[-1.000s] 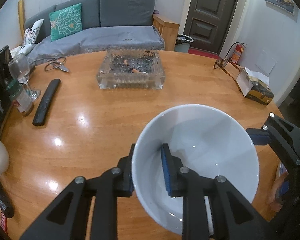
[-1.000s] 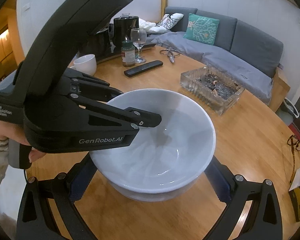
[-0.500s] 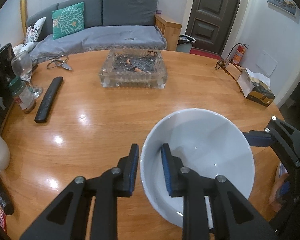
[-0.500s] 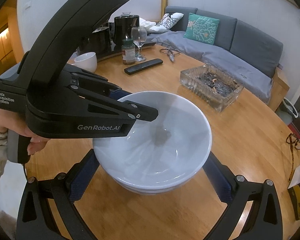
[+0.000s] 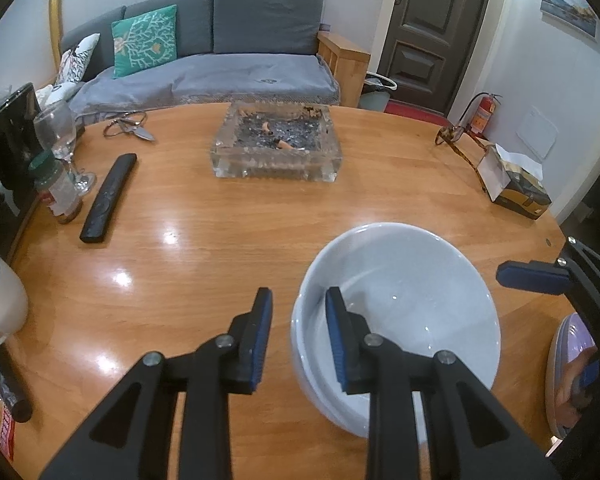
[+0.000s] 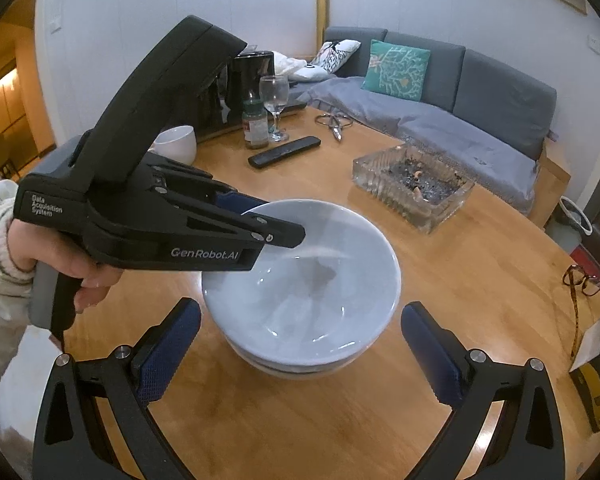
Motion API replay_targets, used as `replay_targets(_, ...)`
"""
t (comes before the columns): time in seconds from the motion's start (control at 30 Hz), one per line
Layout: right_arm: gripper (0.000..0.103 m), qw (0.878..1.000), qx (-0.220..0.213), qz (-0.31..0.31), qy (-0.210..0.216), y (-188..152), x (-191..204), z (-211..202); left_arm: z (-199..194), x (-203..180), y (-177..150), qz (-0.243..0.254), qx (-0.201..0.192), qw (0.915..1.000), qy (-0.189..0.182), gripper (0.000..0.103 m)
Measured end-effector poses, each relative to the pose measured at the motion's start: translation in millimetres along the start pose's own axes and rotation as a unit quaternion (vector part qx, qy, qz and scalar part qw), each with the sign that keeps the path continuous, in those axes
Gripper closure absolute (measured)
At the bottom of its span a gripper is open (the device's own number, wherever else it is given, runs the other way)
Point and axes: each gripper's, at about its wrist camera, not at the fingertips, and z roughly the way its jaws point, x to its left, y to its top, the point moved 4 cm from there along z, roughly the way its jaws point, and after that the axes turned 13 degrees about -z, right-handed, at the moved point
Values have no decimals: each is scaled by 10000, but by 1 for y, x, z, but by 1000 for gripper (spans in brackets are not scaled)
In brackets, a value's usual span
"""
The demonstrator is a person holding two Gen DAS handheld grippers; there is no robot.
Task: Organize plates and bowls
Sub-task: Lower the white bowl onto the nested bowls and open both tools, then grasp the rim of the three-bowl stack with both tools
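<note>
A white bowl (image 6: 300, 280) sits inside another white bowl (image 6: 292, 368) on the round wooden bench (image 5: 220, 248). Only the rim of the lower bowl peeks out under the top one. Both bowls look empty inside.

The left tool (image 5: 298, 336) has its two blue pads on either side of the top bowl's rim, one pad inside the bowl and one outside. There is a gap between the outside pad and the bowl, so the left tool has let go. Its jaws have just been opening a little, with the rim between them. A hand (image 6: 80, 276) in a pale sleeve holds this tool's handle.

The right tool (image 6: 300, 344) is spread wide, one finger on each side of the stacked bowls. Its pads do not touch them, so it grips nothing.

Farther back on the bench is a square glass ashtray (image 5: 276, 144) with ash and cigarette butts in it. Near the left edge stand a wine glass (image 5: 62, 140) that looks empty and a small jar (image 5: 58, 192) with a green lid; what is in the jar I cannot tell. A black remote control (image 5: 108, 198) lies just beside them. A white cup (image 5: 0, 296) sits at the near left edge, and its inside is hidden. A tissue box (image 5: 516, 184) with a tissue sticking out sits at the right side, with a pair of glasses (image 5: 456, 140) near it.

Behind the bench is a grey sofa (image 5: 228, 64) with a green pillow (image 5: 144, 40) on it
</note>
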Motion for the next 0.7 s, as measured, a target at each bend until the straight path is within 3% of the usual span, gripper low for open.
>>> replay_targets(0.07, 4, 10000, -33, 50, -60, -2, 2, -5, -5, 0, -1, 16, -25, 10000, -2, 79)
replay_targets(0.27, 3, 9983, -279, 331, -397, -8, 8, -26, -27, -3, -7, 59, -192, 9998, 25, 62)
replay_targets(0.33, 3, 9954, -368, 619, -636, -13, 7, -32, -33, -3, -8, 63, -268, 9996, 17, 47)
replay_targets(0.47, 3, 9889, -713, 1198, -515, -26, 11, -43, -44, -6, -12, 168, -403, 9990, 30, 34)
replay_targets(0.53, 3, 9872, -828, 1175, -691, -30, 18, -49, -45, -7, -13, 211, -411, 9989, 21, 27)
replay_targets(0.7, 3, 9889, -640, 672, -1165, -35, 43, -48, -42, -7, -14, 181, -378, 9991, -85, 23)
